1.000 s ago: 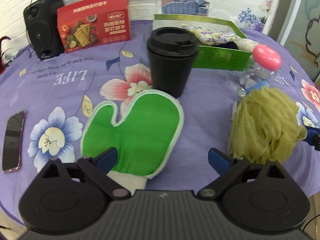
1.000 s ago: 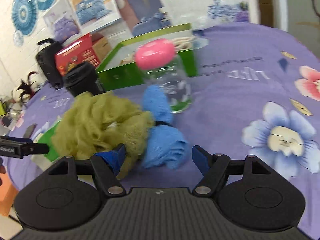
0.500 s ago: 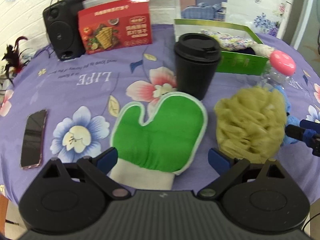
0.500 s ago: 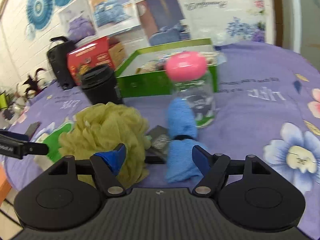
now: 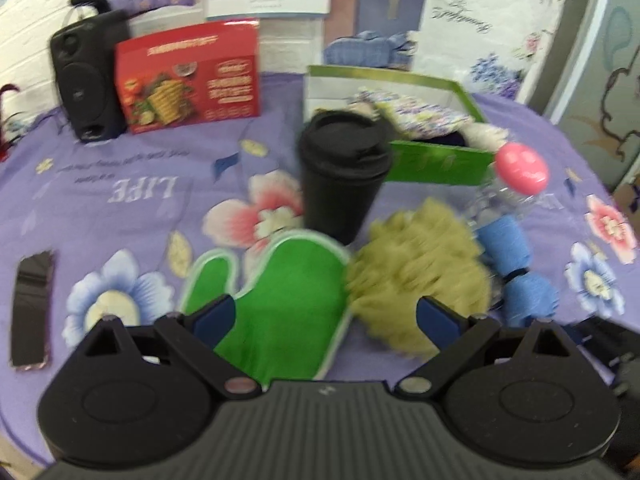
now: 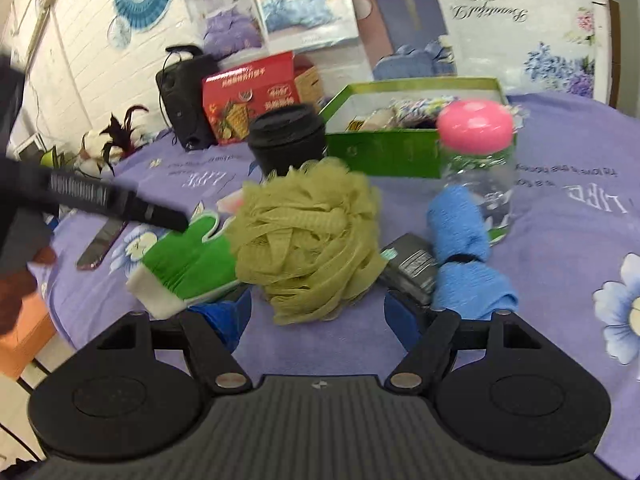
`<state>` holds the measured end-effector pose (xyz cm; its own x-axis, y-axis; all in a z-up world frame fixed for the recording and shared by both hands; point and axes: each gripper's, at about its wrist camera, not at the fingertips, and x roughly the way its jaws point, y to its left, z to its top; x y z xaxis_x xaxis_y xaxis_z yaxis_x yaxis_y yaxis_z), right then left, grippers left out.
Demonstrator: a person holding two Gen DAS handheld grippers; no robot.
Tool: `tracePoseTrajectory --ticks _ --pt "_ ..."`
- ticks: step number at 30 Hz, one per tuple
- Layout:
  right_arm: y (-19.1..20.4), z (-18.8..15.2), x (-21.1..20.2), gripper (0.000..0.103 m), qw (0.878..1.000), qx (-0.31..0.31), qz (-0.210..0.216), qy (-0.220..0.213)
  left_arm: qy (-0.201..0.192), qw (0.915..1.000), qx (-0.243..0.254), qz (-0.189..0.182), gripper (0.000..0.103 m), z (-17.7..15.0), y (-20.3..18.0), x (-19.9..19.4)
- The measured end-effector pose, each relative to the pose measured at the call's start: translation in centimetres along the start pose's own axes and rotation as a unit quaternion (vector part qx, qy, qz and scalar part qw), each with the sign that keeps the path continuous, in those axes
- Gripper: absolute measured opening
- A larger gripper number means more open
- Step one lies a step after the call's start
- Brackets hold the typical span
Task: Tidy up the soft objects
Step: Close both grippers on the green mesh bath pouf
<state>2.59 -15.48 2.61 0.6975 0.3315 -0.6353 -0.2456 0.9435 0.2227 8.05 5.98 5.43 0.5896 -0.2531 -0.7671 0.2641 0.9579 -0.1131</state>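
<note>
My right gripper [image 6: 318, 312] open, olive mesh bath pouf [image 6: 306, 240] just ahead between jaws, untouched | my left gripper [image 5: 324, 316] open above green mitt [image 5: 276, 300] | green cardboard box [image 6: 384, 152] holds floral cloth [image 6: 416, 106]

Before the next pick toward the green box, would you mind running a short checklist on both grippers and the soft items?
1. Right gripper open, nothing between the jaws: ok.
2. Left gripper open, nothing gripped: ok.
3. Yellow mesh sponge lined up ahead of the right gripper: ok.
4. Green mitt flat on the tablecloth, ahead of the left gripper: ok.
5. Green box open, with room left: cannot tell, soft items already inside.
6. Path to the box free: not ok, black cup and pink-lidded jar stand before it.
</note>
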Motion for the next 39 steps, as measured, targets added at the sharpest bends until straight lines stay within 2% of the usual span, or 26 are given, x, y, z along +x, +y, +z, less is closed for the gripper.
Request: tracePoseTrajectory --ticks 5,9,12,16,20,26,30,32,36,37,39 --pt "0.5 0.2 0.9 0.059 1.0 -0.012 -0.01 -0.019 0.046 0.9964 0.002 -0.071 0.097 3.0 -3.5 2.8" --pt "0.2 1.1 0.8 0.06 0.999 -0.015 -0.003 -0.033 0.07 0.994 -0.002 -0.084 0.097 4.4 -5.0 4.8" --pt "0.1 1.7 1.3 0.06 0.999 -0.027 -0.002 -0.036 0.078 0.9932 -0.001 -0.086 0.097 4.9 -5.5 5.6" --pt "-0.2 2.1 2.6 0.06 0.999 -0.027 0.007 -0.027 0.086 0.9945 0.007 -0.061 0.097 4.6 -5.1 6.5" --pt "-0.3 1.6 4.6 0.06 1.0 -0.02 0.016 -0.003 0.111 0.9911 -0.001 -0.074 0.097 4.7 -5.0 8.3" --pt "0.4 1.3 6.4 0.065 0.999 -0.024 0.023 0.009 0.117 0.9918 0.016 -0.048 0.096 4.2 -5.4 9.5" --pt "-0.2 0.9 7.4 0.069 0.999 0.002 0.04 0.024 0.132 0.9893 0.003 -0.061 0.094 4.0 -4.5 9.9" --pt "-0.8 0.3 8.3 0.073 0.998 0.015 0.055 0.038 0.144 0.987 -0.009 -0.071 0.09 3.9 -4.1 10.2" --pt "-0.4 0.4 8.4 0.074 0.998 0.013 0.046 0.052 0.139 0.9877 -0.013 -0.071 0.084 3.7 -4.0 9.7" --pt "-0.2 0.5 8.5 0.074 0.998 0.01 0.045 0.051 0.134 0.9885 -0.012 -0.069 0.08 3.6 -4.2 9.4" --pt "0.1 0.2 7.9 0.068 0.998 0.007 0.053 0.025 0.119 0.9906 -0.005 -0.067 0.069 3.3 -4.3 8.4"
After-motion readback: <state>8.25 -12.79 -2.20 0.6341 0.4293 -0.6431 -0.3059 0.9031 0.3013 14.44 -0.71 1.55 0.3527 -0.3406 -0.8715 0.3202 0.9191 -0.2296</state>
